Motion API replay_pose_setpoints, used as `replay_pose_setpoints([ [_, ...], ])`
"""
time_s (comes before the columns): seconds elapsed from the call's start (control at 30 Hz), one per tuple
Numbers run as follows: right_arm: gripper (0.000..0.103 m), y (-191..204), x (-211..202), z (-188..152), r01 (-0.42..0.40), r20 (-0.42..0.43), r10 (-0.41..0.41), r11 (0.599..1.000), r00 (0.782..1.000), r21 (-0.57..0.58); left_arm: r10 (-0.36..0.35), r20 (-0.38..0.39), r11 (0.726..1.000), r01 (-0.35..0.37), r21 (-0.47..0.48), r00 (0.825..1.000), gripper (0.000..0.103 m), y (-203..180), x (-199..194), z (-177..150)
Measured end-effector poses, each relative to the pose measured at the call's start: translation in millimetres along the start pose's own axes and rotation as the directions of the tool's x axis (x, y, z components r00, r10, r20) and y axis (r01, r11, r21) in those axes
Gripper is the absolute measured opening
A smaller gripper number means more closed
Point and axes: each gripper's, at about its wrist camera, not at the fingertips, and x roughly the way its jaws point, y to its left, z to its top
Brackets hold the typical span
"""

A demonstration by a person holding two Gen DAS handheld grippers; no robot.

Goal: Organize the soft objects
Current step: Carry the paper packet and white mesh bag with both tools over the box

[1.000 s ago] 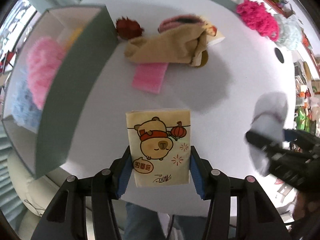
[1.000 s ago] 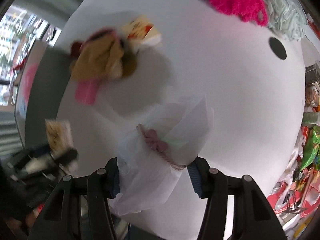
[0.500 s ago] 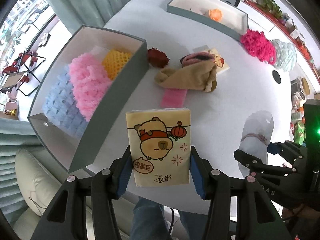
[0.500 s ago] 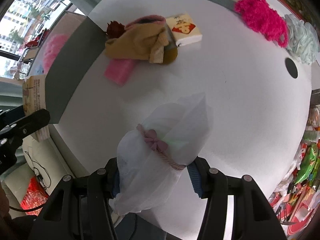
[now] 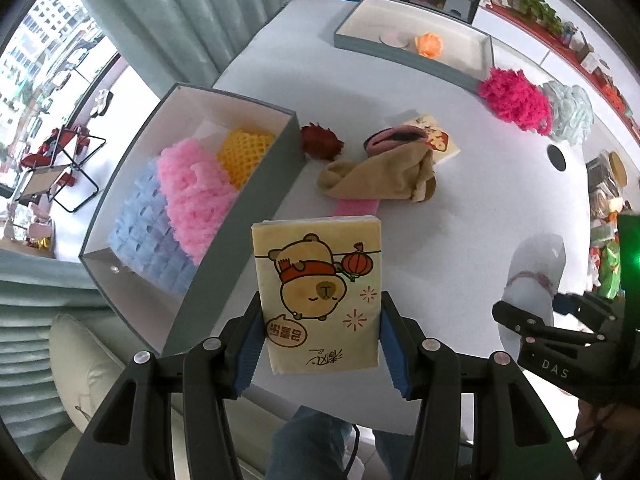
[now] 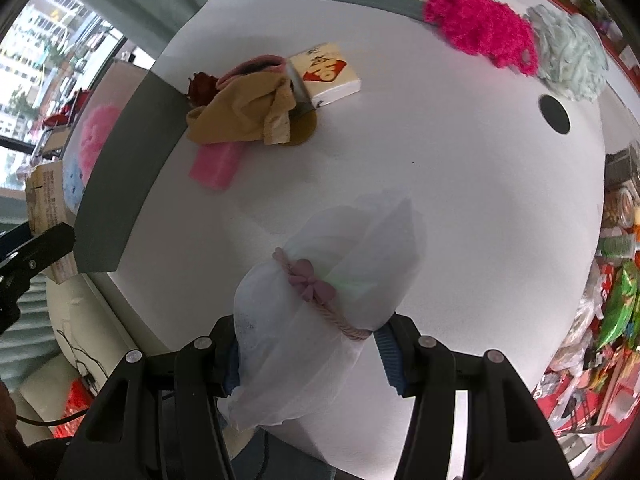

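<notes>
Grey box [image 5: 244,216] sitting at desk's left edge, fluffy items inside. Your left gripper [image 5: 322,344] hanging above near desk [image 5: 460,184] edge, jaws clamping tissue pack [image 5: 318,296]. Your right gripper [image 6: 310,354] hovering over near edge too, jaws squeezing white mesh pouch [image 6: 320,320]. Open desk room lying right of tan cloth [image 5: 380,176].

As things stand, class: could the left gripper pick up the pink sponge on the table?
Probably not yet: the left gripper is shut on the tissue pack, so its jaws are occupied, though the pink sponge lies partly uncovered.
</notes>
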Motion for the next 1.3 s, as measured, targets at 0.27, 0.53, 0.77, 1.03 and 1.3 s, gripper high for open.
replay_pose_setpoints([
  [0.27,0.059,-11.1,10.0,-5.4,-0.011,-0.017,0.012,0.998,1.000,0.065,0.015,-0.007,1.000,-0.015,0.014,1.000,0.054,-1.9,1.0,1.2],
  [0.53,0.059,-21.8,2.5,-3.8,-0.016,0.006,0.015,0.995,1.000,0.102,0.025,0.010,0.998,-0.025,0.050,1.000,0.054,-8.6,-5.8,7.8],
  [0.77,0.059,-21.2,1.4,-3.3,-0.035,0.022,0.032,0.990,0.999,0.134,0.040,0.018,0.998,-0.041,0.043,0.999,0.054,1.7,-9.0,6.0],
  [1.03,0.059,-8.7,7.1,-2.5,-0.024,0.015,0.022,0.991,1.000,0.129,0.019,-0.003,1.000,-0.019,-0.016,1.000,0.054,29.1,-2.1,-5.3],
  [1.3,0.059,5.0,4.6,-9.2,0.027,0.001,-0.027,0.991,1.000,0.129,-0.049,0.013,0.998,0.050,-0.027,0.999,0.054,45.0,2.4,-6.0],
])
